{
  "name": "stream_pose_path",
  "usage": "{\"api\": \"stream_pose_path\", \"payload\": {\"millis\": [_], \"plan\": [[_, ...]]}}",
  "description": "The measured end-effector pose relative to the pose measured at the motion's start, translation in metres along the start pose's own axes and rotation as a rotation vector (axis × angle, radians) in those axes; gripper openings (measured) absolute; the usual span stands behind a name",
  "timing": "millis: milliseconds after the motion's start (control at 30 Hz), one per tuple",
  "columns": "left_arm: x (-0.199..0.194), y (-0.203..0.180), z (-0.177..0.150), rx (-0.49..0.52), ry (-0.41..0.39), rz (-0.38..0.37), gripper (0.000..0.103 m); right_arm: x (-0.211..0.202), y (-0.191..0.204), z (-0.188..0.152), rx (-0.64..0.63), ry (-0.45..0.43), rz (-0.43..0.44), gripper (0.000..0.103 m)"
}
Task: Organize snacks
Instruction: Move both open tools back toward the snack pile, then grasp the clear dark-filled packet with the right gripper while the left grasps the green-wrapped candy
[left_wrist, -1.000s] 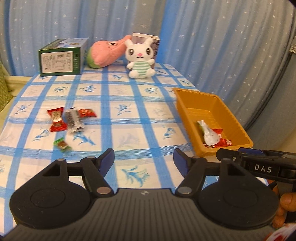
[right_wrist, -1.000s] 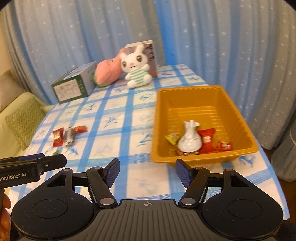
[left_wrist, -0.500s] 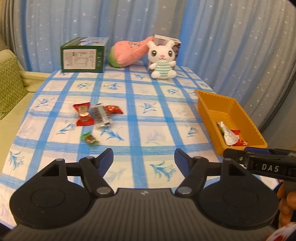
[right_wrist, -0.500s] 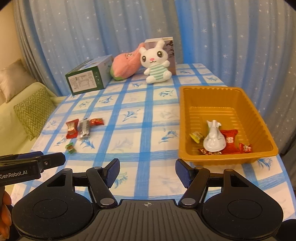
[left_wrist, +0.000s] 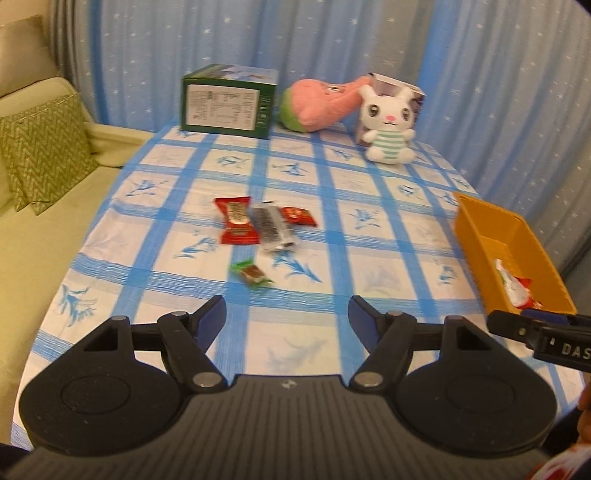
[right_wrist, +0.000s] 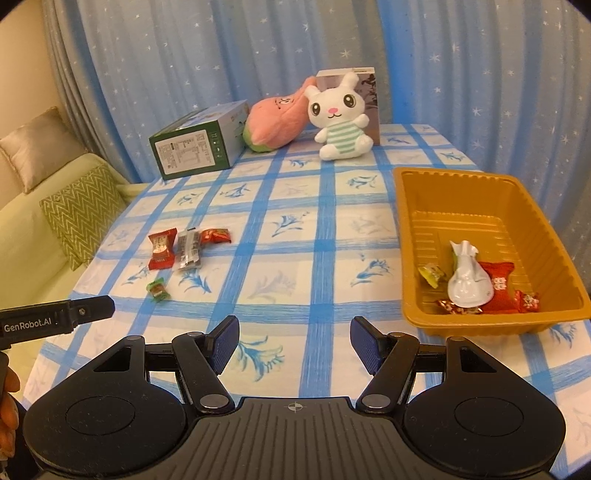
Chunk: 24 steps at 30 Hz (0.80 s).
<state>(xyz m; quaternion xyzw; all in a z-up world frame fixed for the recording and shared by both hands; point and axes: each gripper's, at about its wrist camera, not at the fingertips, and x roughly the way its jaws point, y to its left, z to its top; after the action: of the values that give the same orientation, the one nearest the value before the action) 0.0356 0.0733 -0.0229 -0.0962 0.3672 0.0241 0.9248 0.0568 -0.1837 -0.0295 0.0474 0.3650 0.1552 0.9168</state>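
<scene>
Loose snacks lie left of the table's middle: a red packet (left_wrist: 236, 220), a silver-black bar (left_wrist: 272, 228), a small red candy (left_wrist: 298, 215) and a green candy (left_wrist: 252, 273). They also show in the right wrist view, where the red packet (right_wrist: 161, 248) and green candy (right_wrist: 158, 289) lie at the left. An orange tray (right_wrist: 413, 206) at the right holds a white pouch (right_wrist: 467, 281), a red packet (right_wrist: 498, 286) and small candies. My left gripper (left_wrist: 287, 318) is open and empty above the near table edge, facing the loose snacks. My right gripper (right_wrist: 294, 343) is open and empty, left of the tray.
At the table's far end stand a green box (left_wrist: 229, 101), a pink plush (left_wrist: 317, 105), a white bunny plush (left_wrist: 388, 125) and a grey box behind the bunny (right_wrist: 365, 92). A sofa with a green cushion (left_wrist: 40, 151) lies left. Blue curtains hang behind.
Both grippers have turned left and pulled back a little, so the loose snacks sit nearer the centre of the left view and the tray has slid right. Jaws stay open.
</scene>
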Motion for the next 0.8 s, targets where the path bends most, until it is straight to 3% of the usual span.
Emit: {"api": "stream_pose_path", "payload": {"millis": [233,533,800], "plan": [[0.028,0.019,0.005,-0.059,0.009,0.027,0.068,0.024,0.006,0.003,-0.011,0.015,0.014,0.066],[0.083,0.032,0.008,-0.114,0.022,-0.001,0.052,0.064,0.007,0.008,-0.015,0.038,0.018,0.066],[0.121,0.031,0.014,-0.089,0.045,0.009,0.038,0.096,0.005,0.012,-0.01,0.063,0.016,0.066]]}}
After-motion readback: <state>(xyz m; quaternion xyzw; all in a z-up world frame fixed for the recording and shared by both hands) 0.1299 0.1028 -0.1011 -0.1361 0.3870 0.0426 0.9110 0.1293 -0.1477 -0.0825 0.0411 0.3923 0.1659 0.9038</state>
